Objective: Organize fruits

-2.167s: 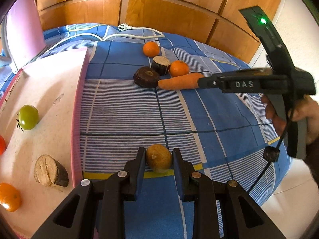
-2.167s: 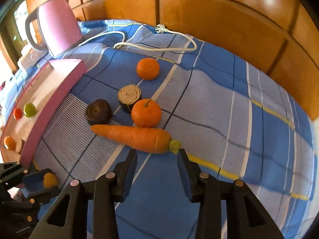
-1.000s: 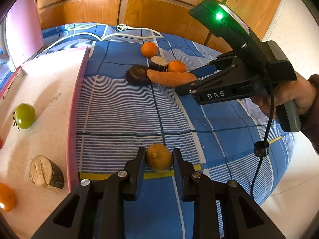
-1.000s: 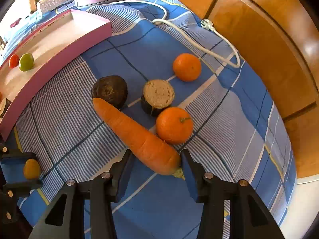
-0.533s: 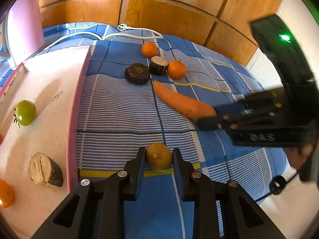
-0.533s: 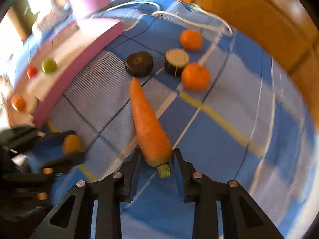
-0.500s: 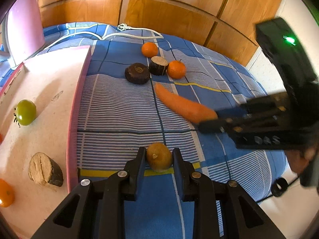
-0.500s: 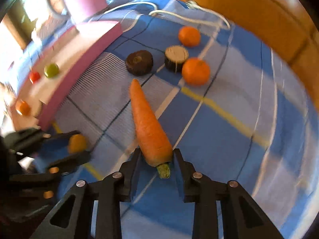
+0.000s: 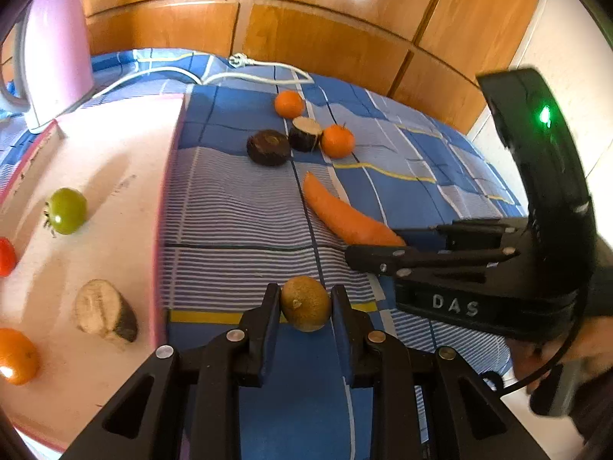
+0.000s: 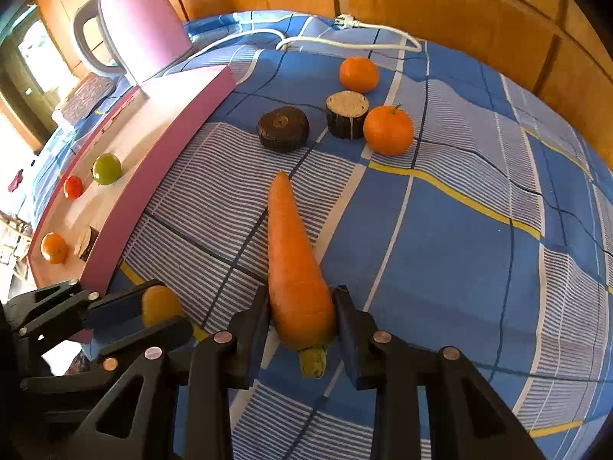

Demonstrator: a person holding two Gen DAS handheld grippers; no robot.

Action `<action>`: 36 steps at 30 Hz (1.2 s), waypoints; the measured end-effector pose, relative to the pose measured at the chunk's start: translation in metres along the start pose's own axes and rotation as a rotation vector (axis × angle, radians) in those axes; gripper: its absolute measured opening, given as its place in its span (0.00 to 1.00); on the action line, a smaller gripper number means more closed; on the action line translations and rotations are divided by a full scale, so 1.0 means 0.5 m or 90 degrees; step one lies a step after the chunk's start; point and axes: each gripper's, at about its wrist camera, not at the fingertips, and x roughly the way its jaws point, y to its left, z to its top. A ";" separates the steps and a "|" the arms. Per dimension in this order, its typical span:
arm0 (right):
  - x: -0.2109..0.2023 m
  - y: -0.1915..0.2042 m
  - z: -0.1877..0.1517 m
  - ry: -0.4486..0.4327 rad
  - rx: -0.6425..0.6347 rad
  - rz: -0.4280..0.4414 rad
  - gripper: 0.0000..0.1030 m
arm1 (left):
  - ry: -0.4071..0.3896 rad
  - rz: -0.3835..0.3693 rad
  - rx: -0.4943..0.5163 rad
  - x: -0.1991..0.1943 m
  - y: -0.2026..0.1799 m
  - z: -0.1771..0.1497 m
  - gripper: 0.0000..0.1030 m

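My left gripper (image 9: 305, 308) is shut on a small yellow-brown round fruit (image 9: 305, 303), held above the blue checked cloth beside the pink tray (image 9: 115, 161). The left gripper also shows at lower left in the right wrist view (image 10: 161, 314). My right gripper (image 10: 300, 306) is shut on the thick end of a carrot (image 10: 295, 253), lifted over the cloth. The carrot (image 9: 345, 214) and right gripper (image 9: 377, 255) show in the left wrist view. The tray holds a green tomato (image 9: 66, 211), a red tomato (image 9: 5, 256), an orange (image 9: 15, 356) and a cut root piece (image 9: 105, 316).
On the cloth beyond lie two oranges (image 10: 387, 129) (image 10: 358, 73), a dark round beet (image 10: 282, 128) and a cut root piece (image 10: 346, 114). A pink kettle (image 10: 138, 27) stands behind the tray, with a white cable (image 10: 345, 38). Wooden panels back the table.
My right gripper closed on the carrot, pulled it away from the pile and lifted it toward the left gripper. The left gripper kept its fruit and stayed put.
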 end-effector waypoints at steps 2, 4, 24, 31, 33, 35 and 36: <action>-0.006 -0.002 -0.005 -0.009 0.019 0.006 0.32 | -0.008 -0.003 -0.004 -0.010 0.002 0.000 0.26; -0.014 -0.009 -0.019 -0.019 0.057 0.029 0.31 | -0.018 -0.008 -0.002 -0.022 0.001 0.000 0.26; -0.015 0.055 -0.053 -0.011 0.022 0.007 0.31 | -0.092 -0.043 0.018 -0.122 -0.004 -0.002 0.26; -0.020 -0.009 -0.061 -0.019 0.191 0.187 0.30 | -0.107 -0.023 0.009 -0.144 0.015 0.004 0.26; -0.018 -0.026 -0.060 -0.019 0.233 0.238 0.29 | -0.113 -0.017 0.003 -0.152 0.022 0.007 0.26; -0.024 -0.037 -0.057 -0.027 0.264 0.281 0.29 | -0.118 -0.006 -0.006 -0.160 0.034 0.013 0.26; -0.028 -0.041 -0.053 -0.032 0.273 0.296 0.29 | -0.120 0.000 -0.012 -0.163 0.040 0.016 0.26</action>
